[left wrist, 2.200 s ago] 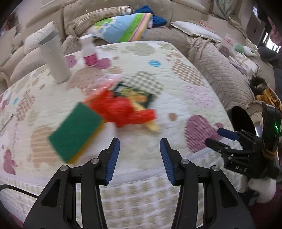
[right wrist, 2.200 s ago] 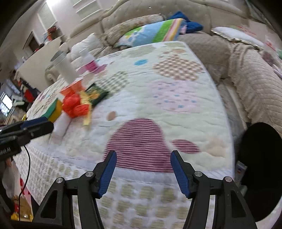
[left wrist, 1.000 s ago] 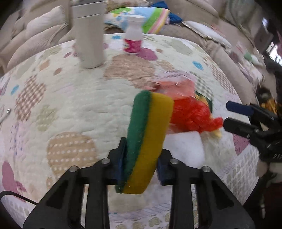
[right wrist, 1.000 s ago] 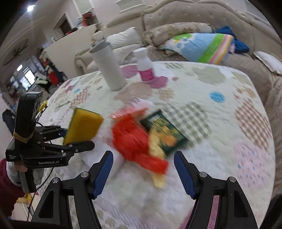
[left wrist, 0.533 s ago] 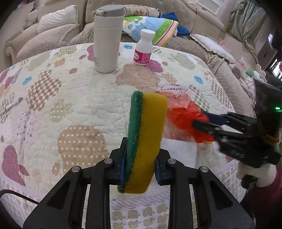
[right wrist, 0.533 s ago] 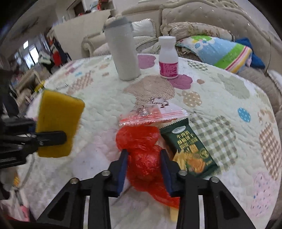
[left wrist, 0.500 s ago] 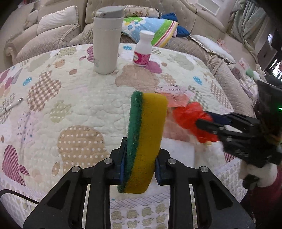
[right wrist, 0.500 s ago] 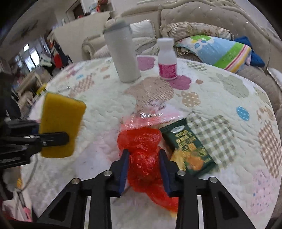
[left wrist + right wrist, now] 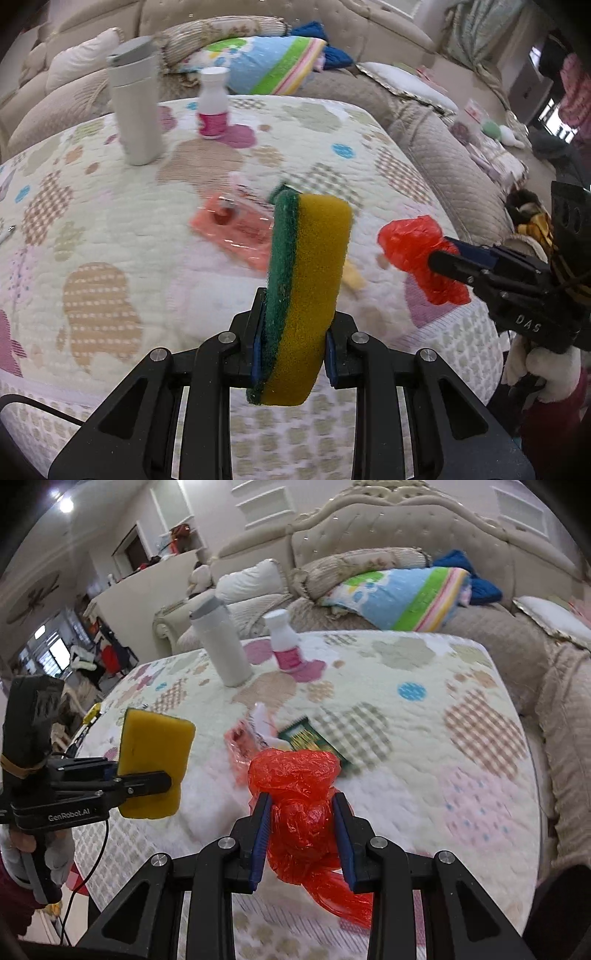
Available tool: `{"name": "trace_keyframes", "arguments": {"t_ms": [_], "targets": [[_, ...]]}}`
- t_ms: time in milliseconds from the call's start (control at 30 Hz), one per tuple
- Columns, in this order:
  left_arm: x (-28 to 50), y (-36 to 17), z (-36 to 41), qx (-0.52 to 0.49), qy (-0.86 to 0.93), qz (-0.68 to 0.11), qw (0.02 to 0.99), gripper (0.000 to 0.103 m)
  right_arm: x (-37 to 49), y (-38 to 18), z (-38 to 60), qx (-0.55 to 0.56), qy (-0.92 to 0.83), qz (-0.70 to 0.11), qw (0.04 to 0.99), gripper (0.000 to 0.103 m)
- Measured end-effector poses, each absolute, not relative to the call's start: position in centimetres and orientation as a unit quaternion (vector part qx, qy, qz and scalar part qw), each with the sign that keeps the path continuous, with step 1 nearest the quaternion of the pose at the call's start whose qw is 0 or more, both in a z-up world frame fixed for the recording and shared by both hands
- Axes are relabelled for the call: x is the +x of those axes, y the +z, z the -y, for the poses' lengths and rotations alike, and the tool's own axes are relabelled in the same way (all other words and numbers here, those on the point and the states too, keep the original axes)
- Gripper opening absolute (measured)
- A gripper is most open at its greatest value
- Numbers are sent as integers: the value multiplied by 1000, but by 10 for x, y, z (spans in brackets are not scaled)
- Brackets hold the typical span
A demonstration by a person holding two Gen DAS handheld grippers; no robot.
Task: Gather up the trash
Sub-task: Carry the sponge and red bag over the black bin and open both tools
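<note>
My left gripper [image 9: 293, 345] is shut on a yellow sponge with a green scrub side [image 9: 306, 280], held on edge above the quilted table; the sponge [image 9: 153, 760] and that left gripper [image 9: 142, 773] also show at the left of the right wrist view. My right gripper [image 9: 303, 830] is shut on a crumpled red plastic bag [image 9: 299, 797], lifted clear of the table; the bag [image 9: 413, 247] and right gripper [image 9: 448, 256] appear at the right of the left wrist view. On the quilt lie a clear pink wrapper [image 9: 236, 229] and a green snack packet [image 9: 312, 738].
A tall white flask [image 9: 135, 103] and a small white bottle with a pink label [image 9: 212, 105] stand at the table's far side. A white patch [image 9: 214, 797] lies near the front edge. Sofas with cushions ring the table; a gloved hand [image 9: 40, 853] holds the left tool.
The right gripper closed on the red bag and lifted it off the table toward the right edge. The left gripper kept the sponge and moved up and back.
</note>
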State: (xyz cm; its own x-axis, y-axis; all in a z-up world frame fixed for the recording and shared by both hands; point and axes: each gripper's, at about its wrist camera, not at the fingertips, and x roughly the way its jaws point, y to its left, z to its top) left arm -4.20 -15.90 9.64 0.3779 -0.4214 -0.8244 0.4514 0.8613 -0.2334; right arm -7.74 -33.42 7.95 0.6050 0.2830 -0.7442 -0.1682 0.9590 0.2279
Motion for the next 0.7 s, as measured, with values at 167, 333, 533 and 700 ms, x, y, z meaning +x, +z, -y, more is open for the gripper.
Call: {"name": "trace_keyframes", "arguments": {"t_ms": [167,333,533,700], "targets": [[-59,97,194,34,-278,-487,827,23,-99,76,359,85,107,-425,895,31],[-70,96,224,42,-295,-488,820,23,-119,75,387,107,87,-418,898,31],[-82,97,262,58,-314,-486,814,23,-140,78,416,122,62,-409,902,31],[-89,98,289,67,-329,-484,808,23,-155,80,442,134,40,-402,905,31]]}}
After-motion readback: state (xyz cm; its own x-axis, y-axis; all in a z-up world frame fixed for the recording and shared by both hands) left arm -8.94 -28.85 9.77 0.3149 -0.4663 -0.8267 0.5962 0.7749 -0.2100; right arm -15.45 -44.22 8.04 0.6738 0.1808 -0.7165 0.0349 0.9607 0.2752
